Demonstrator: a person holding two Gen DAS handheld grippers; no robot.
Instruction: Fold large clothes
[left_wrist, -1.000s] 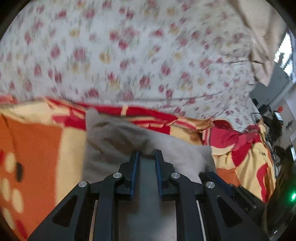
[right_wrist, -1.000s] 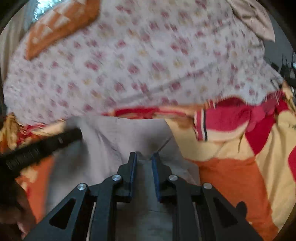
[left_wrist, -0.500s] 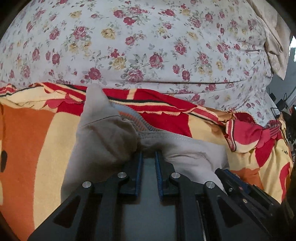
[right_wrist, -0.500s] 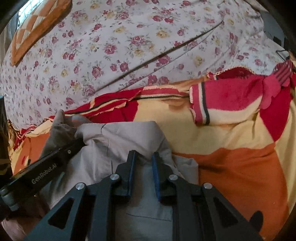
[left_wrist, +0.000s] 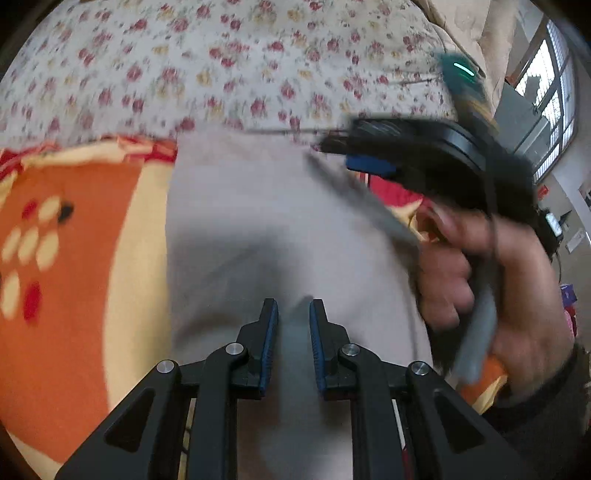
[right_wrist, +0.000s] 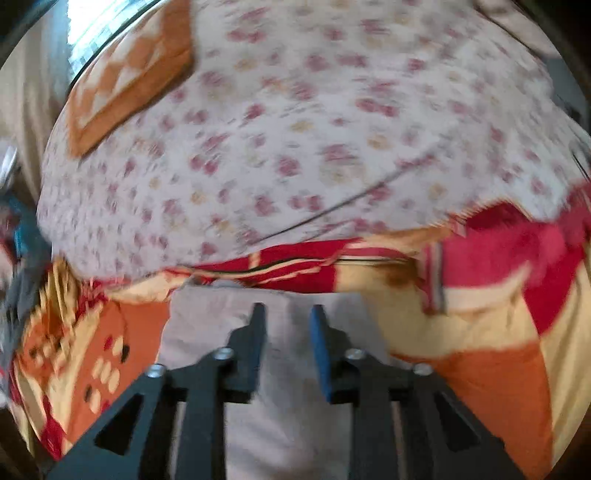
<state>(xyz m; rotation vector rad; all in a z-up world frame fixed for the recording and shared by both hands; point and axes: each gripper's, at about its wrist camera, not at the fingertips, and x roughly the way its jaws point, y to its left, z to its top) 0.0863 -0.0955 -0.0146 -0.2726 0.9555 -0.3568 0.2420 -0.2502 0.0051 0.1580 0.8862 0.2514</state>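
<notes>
Matt beige cloth garment (left_wrist: 280, 221), fleecy blanket (left_wrist: 74, 295) (orange-yellow), floral cotton sheet (right_wrist: 295, 147)

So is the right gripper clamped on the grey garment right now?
No, the right gripper has its jaws apart above the grey garment, with nothing pinched between them.

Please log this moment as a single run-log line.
garment: grey garment flat on orange blanket | left gripper: open above it | right gripper: open | floral sheet behind
</notes>
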